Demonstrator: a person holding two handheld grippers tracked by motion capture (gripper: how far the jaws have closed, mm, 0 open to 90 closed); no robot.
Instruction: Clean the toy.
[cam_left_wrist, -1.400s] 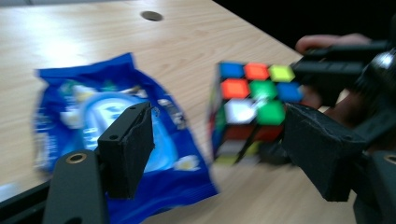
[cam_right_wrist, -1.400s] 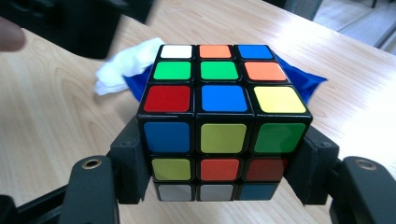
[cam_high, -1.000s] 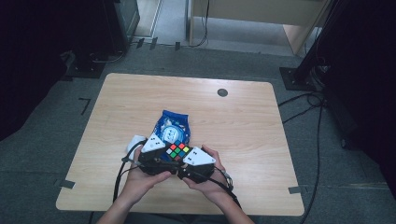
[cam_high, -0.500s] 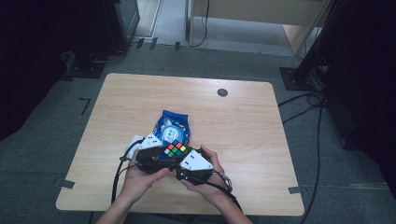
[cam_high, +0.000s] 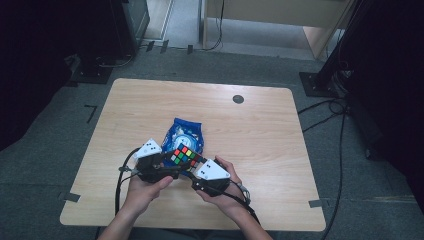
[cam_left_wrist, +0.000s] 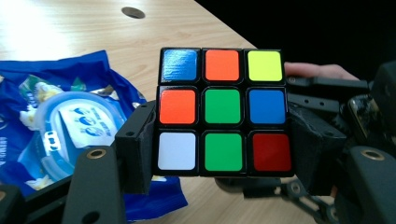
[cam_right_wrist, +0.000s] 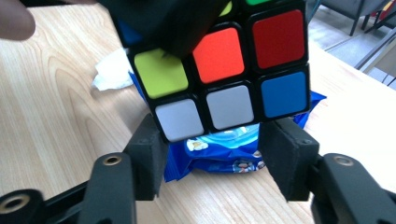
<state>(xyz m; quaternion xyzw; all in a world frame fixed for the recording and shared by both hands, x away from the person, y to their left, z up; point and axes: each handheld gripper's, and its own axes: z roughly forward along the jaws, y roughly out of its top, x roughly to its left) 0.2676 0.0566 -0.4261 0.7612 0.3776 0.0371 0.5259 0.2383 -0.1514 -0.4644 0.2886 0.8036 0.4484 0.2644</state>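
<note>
Now both grippers meet on a puzzle cube (cam_high: 184, 155), lifted just above the table (cam_high: 260, 135). The left gripper (cam_left_wrist: 219, 154) has its jaws pressed against the cube's two sides, holding it with the green-centred face toward its camera. The right gripper (cam_right_wrist: 212, 140) has its jaws set around the cube's lower edge, though whether they press it I cannot tell. Just beyond and below the cube lies a blue packet (cam_high: 184, 133) on the table.
</note>
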